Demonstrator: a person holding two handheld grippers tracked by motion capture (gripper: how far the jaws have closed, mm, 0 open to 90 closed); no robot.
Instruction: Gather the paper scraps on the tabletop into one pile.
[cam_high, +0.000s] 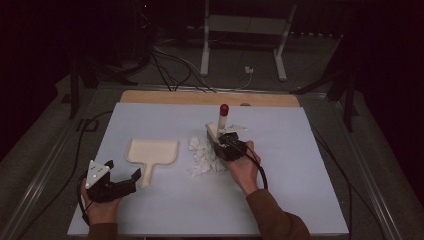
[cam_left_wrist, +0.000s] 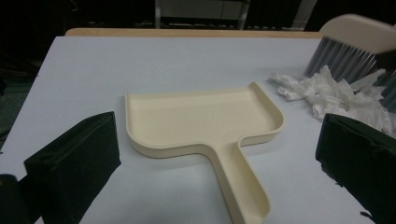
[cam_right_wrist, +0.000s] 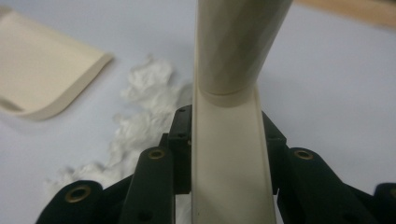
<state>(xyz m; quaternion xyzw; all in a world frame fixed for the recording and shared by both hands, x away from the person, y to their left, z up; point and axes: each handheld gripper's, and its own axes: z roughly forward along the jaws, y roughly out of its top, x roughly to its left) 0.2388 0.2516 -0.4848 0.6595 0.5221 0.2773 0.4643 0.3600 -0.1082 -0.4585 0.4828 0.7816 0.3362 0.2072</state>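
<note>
The left gripper (cam_high: 122, 176), at 7 o'clock, is held open by the stiff, light dustpan (cam_high: 152, 151). The brush (cam_high: 218, 129) is clamped at its handle by the right gripper (cam_high: 223, 141), beside soft paper scraps (cam_high: 202, 156).

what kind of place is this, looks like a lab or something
Probably a lab or recording workspace, not a home: a bare white table under dark surroundings, cables trailing over the floor behind it, a metal stand, and a dustpan and shredded paper laid out.

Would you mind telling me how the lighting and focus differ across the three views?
High view: dim, dark surroundings, the table evenly lit. Left gripper view: dustpan sharp, the brush slightly soft. Right gripper view: the brush handle close up and blurred, the paper scraps soft.
</note>
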